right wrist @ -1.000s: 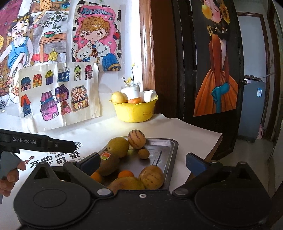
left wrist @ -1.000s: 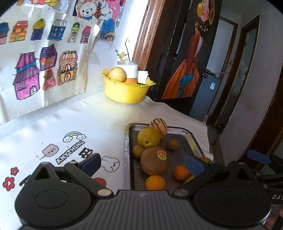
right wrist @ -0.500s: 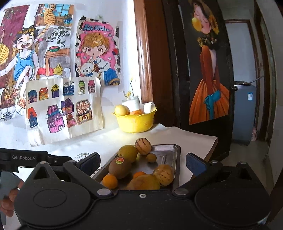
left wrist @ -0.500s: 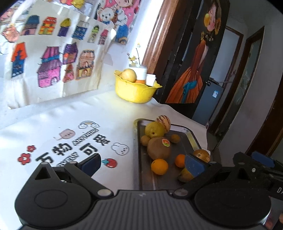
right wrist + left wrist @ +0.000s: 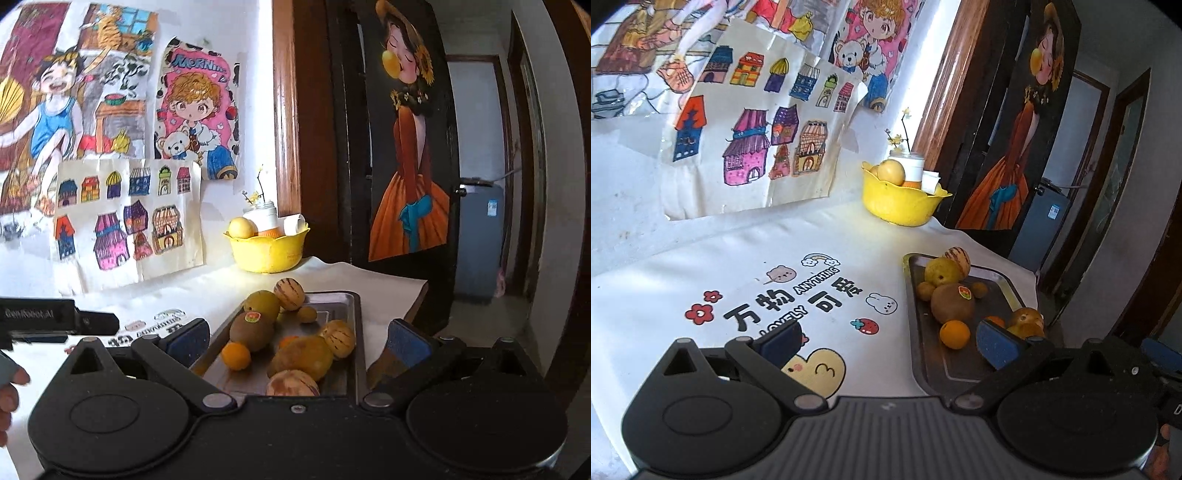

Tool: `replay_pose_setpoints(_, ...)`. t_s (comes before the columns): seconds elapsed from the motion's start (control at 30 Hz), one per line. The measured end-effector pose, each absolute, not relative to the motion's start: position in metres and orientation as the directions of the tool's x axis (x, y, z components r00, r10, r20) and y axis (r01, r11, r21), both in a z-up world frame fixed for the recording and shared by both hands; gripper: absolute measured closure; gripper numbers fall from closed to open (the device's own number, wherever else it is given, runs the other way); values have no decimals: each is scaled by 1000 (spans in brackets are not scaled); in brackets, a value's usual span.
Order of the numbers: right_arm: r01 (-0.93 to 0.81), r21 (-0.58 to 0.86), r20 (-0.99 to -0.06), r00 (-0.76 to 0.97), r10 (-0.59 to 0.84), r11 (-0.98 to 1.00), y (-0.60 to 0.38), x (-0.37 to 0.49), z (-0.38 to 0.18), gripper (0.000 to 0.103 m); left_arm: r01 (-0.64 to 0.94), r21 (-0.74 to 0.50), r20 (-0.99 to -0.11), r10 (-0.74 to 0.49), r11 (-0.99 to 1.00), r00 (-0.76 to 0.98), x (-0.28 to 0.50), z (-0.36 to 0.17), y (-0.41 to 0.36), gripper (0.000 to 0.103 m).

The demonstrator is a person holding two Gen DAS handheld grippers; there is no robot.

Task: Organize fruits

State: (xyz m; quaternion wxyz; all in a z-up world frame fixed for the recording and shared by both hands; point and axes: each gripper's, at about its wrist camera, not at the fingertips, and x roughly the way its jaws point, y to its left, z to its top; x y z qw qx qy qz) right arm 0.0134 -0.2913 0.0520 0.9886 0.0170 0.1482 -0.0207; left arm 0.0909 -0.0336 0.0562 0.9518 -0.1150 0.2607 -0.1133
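Both the left gripper (image 5: pixel 886 339) and right gripper (image 5: pixel 299 338) hang spread and empty above the table's near edge. No fruit looks picked yet; next, I judge, is descending onto one in the grey metal tray (image 5: pixel 354 321) at the right edge, perhaps bound for the yellow plastic bowl (image 5: pixel 267 249).

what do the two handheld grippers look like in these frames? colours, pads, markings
Both match: the left gripper and right gripper have matte black plastic bodies with two round housings, angled black finger arms with silver pivot pins, and blue pads on the fingertips. A ribbed grey panel sits between the housings on the left one. Seen from the right wrist view, the left gripper's side carries white "GenRobot.AI" lettering. No cables visible.
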Motion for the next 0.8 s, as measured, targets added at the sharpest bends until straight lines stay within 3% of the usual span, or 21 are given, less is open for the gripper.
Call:
replay_pose_setpoints(0.47, 61, 10, -263, 963, -56, 998, -252, -31, 42, 1, 173, -227, -456, -262, 958, 851, 46, 47, -17, 0)
replay_pose_setpoints(0.8, 44, 10, -247, 968, -40, 999, -227, -49, 19, 1, 82, -207, -430, -166, 975, 888, 15, 36, 12, 0)
